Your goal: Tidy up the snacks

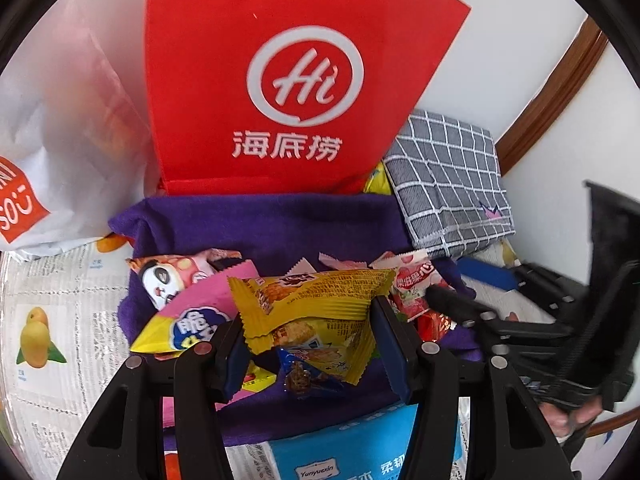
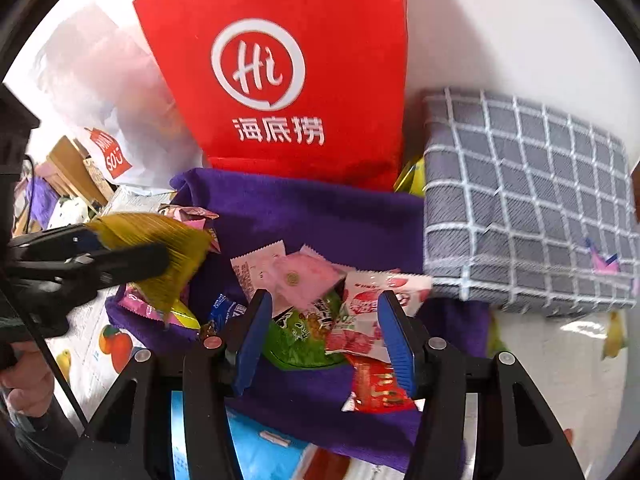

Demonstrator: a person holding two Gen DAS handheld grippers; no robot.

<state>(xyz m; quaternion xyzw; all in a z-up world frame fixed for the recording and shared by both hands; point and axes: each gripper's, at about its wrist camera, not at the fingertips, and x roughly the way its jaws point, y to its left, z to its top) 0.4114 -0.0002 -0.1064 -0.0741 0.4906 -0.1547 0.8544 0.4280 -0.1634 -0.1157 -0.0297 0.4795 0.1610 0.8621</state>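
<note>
My left gripper [image 1: 310, 340] is clamped on a yellow snack packet [image 1: 308, 304] over the purple cloth [image 1: 280, 224]. Right gripper [image 2: 326, 334] sits partly open, nothing held, over the green packet [image 2: 298, 334] and strawberry packet [image 2: 362, 316] in the pile. Red bag [image 2: 288, 72] and checkered box [image 2: 528, 200] crowd in behind.

Red bag [image 1: 288, 80] behind crowded snacks [image 2: 320, 312]

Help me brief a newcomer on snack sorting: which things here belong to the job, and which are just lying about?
Job:
- yellow packet in left gripper
- strawberry packet at right gripper
- green packet
- panda packet
- purple cloth

Lying about:
- red bag
- checked box
- white bag
- blue pack
</note>
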